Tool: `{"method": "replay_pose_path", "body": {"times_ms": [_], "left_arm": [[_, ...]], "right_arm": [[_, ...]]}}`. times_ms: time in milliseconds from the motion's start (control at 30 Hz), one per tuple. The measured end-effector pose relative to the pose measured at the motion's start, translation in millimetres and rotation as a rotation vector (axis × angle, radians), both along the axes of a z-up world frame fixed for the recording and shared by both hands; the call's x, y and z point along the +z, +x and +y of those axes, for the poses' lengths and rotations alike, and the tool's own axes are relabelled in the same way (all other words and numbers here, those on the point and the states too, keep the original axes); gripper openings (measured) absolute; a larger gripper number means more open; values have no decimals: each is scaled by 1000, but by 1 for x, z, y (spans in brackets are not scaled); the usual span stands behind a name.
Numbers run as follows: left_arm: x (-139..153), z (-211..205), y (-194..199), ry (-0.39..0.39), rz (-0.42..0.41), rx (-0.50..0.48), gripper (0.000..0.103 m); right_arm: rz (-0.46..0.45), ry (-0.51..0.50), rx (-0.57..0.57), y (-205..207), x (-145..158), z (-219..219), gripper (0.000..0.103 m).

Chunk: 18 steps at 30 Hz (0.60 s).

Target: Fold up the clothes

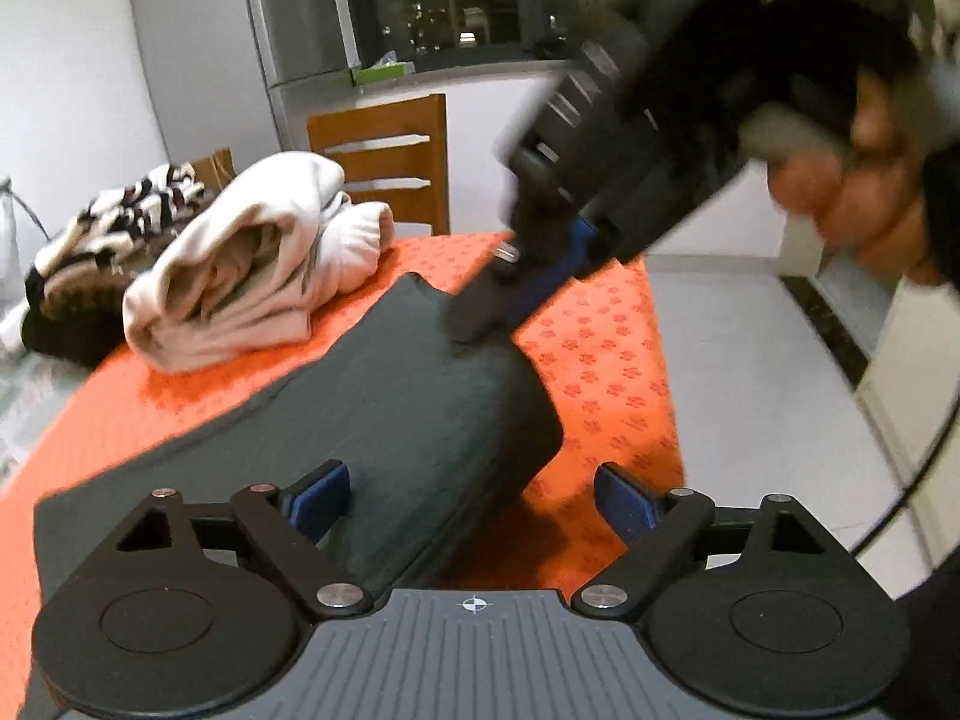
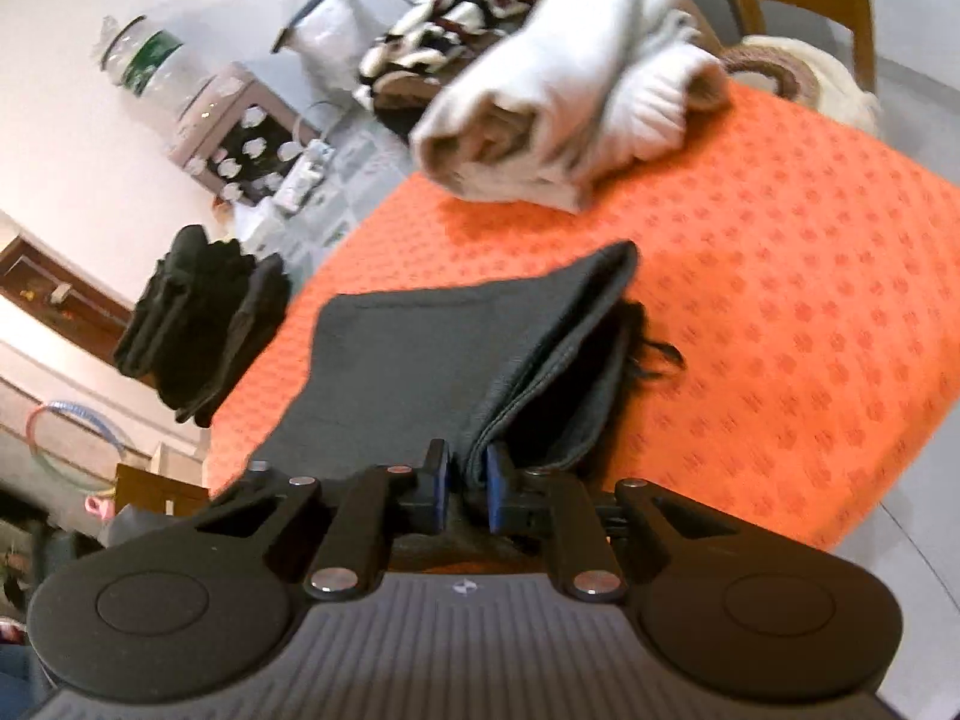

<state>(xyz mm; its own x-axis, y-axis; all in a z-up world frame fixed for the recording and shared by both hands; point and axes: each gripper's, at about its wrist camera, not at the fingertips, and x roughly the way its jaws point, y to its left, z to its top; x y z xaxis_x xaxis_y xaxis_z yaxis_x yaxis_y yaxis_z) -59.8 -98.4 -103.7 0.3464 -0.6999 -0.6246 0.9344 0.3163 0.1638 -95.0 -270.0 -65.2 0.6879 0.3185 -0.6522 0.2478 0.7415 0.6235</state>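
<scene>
Right tool (image 2: 468, 489) grips dark garment (image 2: 420, 360), fold's underside hidden.

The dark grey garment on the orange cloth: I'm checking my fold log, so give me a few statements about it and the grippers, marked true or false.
1. The right gripper is shut on the dark grey garment. True.
2. The left gripper is shut on the garment. False: its jaws stand wide apart and hold nothing.
3. The garment lies on an orange tablecloth. True.
4. The cream sweatshirt lies on top of the grey garment. False: it lies apart, farther back on the cloth.
5. A wooden chair stands behind the table. True.
</scene>
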Motion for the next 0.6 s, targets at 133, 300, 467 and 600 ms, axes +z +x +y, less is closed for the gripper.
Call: {"method": "replay_pose_path", "body": {"times_ms": [133,300,467,600], "left_arm": [[-4,-12,-1,18,-77,30,81],[-5,-21,7,47,-144,64,30],[6,-21,16,17,-112,144,28],[13,-17,21,-9,-58,203,27]], "right_arm": [[-18,-9,46,12,17,3,14],[-81,-41,145,25,30,3,15],[-224,-155,289,21,48,-26,44],[-276,-363,425,19,45,-54,70]]}}
